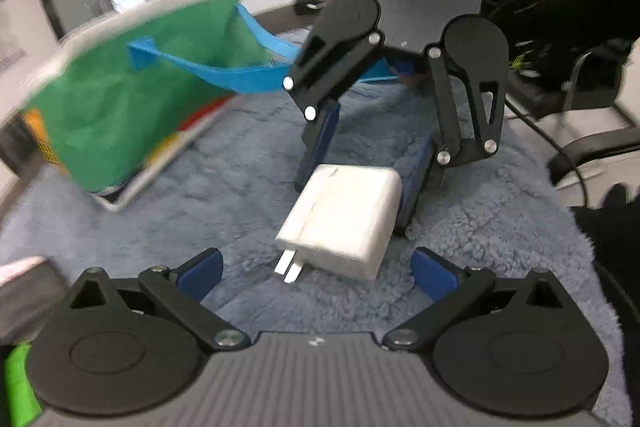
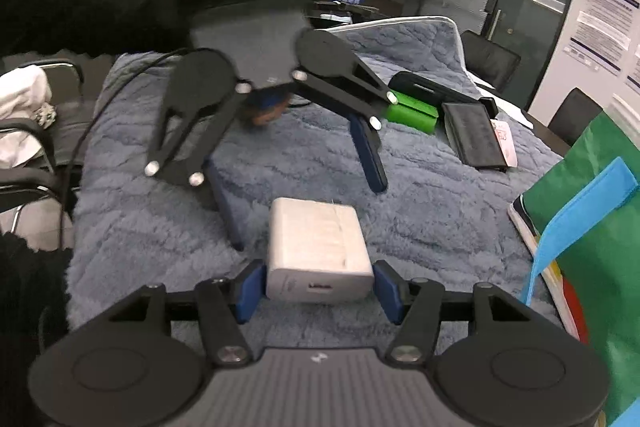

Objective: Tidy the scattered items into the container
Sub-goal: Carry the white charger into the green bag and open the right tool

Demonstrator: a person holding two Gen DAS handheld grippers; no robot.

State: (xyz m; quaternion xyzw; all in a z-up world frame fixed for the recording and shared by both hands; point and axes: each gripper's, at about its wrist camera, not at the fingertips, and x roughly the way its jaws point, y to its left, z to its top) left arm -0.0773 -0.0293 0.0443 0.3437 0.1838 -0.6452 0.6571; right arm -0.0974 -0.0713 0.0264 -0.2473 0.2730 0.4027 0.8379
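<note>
On blue fleece, one white charger (image 2: 318, 251) sits between two hand-held grippers.

Your work surface is a blue fleece blanket (image 2: 420, 187); white charger (image 2: 316, 247) centred, green bag (image 2: 592, 227) at 3 o'clock, black case (image 2: 474, 135) at 1 o'clock.

The green bag (image 1: 120, 99) is motion-blurred, its printed side unreadable.

White charger (image 2: 318, 247) between right hand-held gripper (image 2: 318, 291) pads.
</note>
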